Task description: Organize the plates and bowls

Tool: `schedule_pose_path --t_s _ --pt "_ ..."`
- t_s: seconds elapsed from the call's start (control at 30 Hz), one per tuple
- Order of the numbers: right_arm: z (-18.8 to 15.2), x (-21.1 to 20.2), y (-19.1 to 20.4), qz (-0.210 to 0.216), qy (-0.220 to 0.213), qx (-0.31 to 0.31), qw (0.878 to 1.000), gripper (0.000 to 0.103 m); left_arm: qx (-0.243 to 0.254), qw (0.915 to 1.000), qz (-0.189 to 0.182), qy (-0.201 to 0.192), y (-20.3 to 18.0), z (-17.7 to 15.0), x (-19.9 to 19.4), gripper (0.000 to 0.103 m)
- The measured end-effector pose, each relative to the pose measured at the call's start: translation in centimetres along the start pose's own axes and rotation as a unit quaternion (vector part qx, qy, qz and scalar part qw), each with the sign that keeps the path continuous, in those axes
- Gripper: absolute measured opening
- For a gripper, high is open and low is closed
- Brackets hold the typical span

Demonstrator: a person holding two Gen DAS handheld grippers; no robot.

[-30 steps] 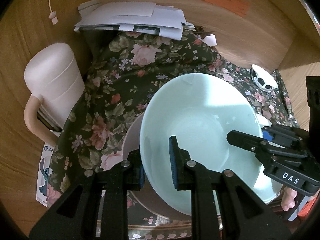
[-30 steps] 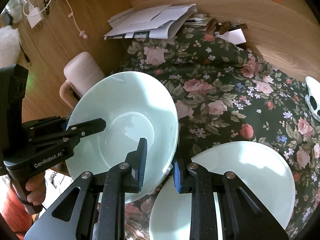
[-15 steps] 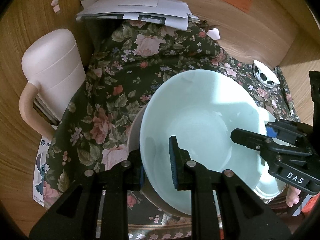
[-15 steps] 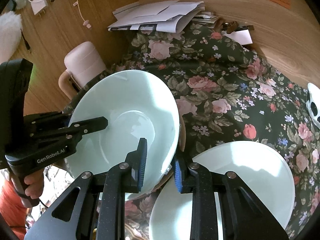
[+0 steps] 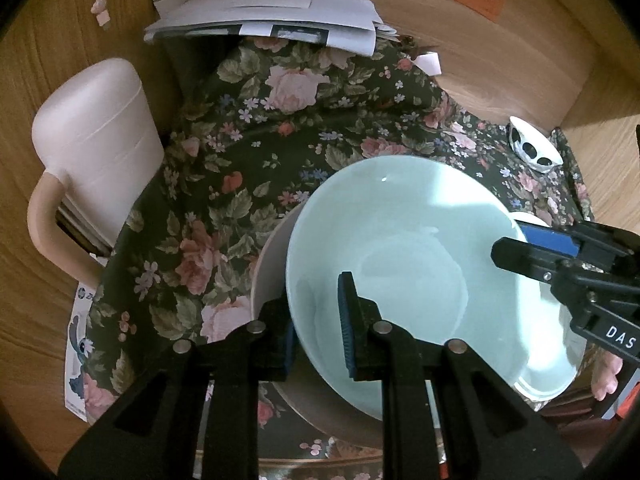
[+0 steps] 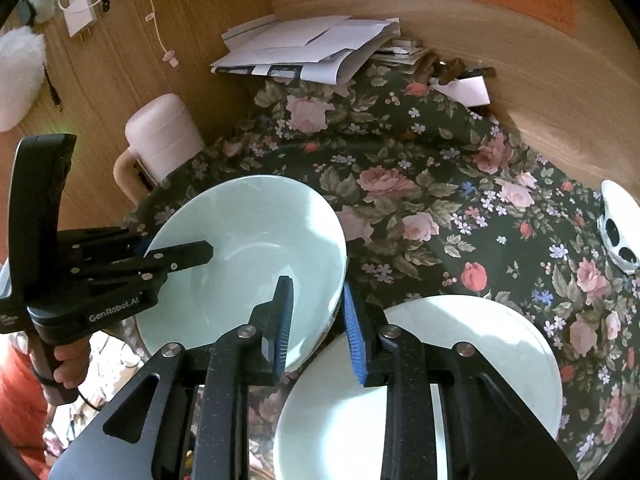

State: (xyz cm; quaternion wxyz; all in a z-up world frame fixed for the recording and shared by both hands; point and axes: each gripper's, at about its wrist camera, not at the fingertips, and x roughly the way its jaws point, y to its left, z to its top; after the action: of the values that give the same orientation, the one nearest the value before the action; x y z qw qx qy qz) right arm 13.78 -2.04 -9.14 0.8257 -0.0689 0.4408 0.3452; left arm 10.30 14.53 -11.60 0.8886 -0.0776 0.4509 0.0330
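One pale green bowl point(image 5: 404, 264) sits tilted inside a larger white bowl point(image 5: 269, 264) whose rim shows at its left edge, both over a dark floral cloth point(image 5: 240, 184). Two grippers meet on it. The left gripper point(image 5: 316, 324) is clamped on the near rim of the green bowl, one blue pad inside the bowl and the other outside against the wall. The right gripper point(image 6: 316, 312) straddles the opposite rim; its jaws stand narrow with the rim between them, and from its own camera a thin gap shows on either side of the rim, so whether the pads press is unclear; the reading says nearly closed.

Just beside the stacked pair, in the right wrist view, lies one broad white plate point(image 6: 472, 360), flat on the cloth under the right gripper's fingers. That makes two bowls and one plate in view.

At the cloth's far right edge sits one small white dish with black spots point(image 6: 618, 236). One pink lidded pitcher point(image 5: 96, 148) with a curved handle stands off the cloth to the left, on the wood surface point(image 5: 48, 60). One stack of papers point(image 5: 272, 20) lies at the back against the wall. A person's hand point(image 6: 70, 364) grips the left gripper's handle.
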Motion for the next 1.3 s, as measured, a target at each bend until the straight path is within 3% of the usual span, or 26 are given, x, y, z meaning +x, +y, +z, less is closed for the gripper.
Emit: schedule_pose_path --t_s 0.17,0.3,0.43,0.47,0.5,0.57,0.67,0.8,0.93,1.3 --pt "-0.3 -0.2 -0.6 0.004 -0.003 0.009 1.0 0.025 0.025 0.999 0.035 -0.012 -0.9 0.2 0.1 0.019" --pt "-0.3 -1.0 -1.0 0.0 -0.014 0.01 1.0 0.025 0.023 0.9992 0.032 -0.005 -0.9 0.8 0.2 0.023" --pt "-0.4 -2.1 -1.5 -0.011 -0.031 0.008 0.999 0.039 0.018 0.9995 0.027 -0.004 -1.0 1.5 0.1 0.031" --pt "-0.4 -2.4 -1.7 -0.013 -0.036 0.009 0.999 0.044 0.02 0.9995 0.024 -0.004 -1.1 1.6 0.1 0.037" --pt "-0.5 -2.8 -2.0 -0.017 -0.043 0.011 0.999 0.045 0.019 0.9997 0.017 -0.002 -1.2 1.7 0.1 0.043" --pt "-0.5 -3.3 -2.6 -0.022 -0.048 0.013 0.999 0.045 0.014 0.9998 0.011 -0.002 -1.1 2.1 0.2 0.045" --pt "-0.5 -4.0 -3.9 -0.025 -0.053 0.023 0.998 0.046 0.013 0.9997 0.022 -0.004 -1.4 2.6 0.2 0.045" --pt "-0.8 -4.7 -5.9 -0.029 -0.059 0.039 0.997 0.047 0.039 0.9965 0.066 -0.035 -2.4 2.9 -0.5 0.054" --pt "-1.2 -5.5 -7.9 -0.041 -0.069 0.056 0.995 0.047 0.054 0.9952 0.072 -0.038 -3.3 3.6 -0.8 0.055" --pt "-2.3 -9.2 -15.1 -0.104 -0.1 0.108 0.984 0.047 0.081 0.9937 0.006 -0.077 -10.7 6.7 -1.6 0.063"
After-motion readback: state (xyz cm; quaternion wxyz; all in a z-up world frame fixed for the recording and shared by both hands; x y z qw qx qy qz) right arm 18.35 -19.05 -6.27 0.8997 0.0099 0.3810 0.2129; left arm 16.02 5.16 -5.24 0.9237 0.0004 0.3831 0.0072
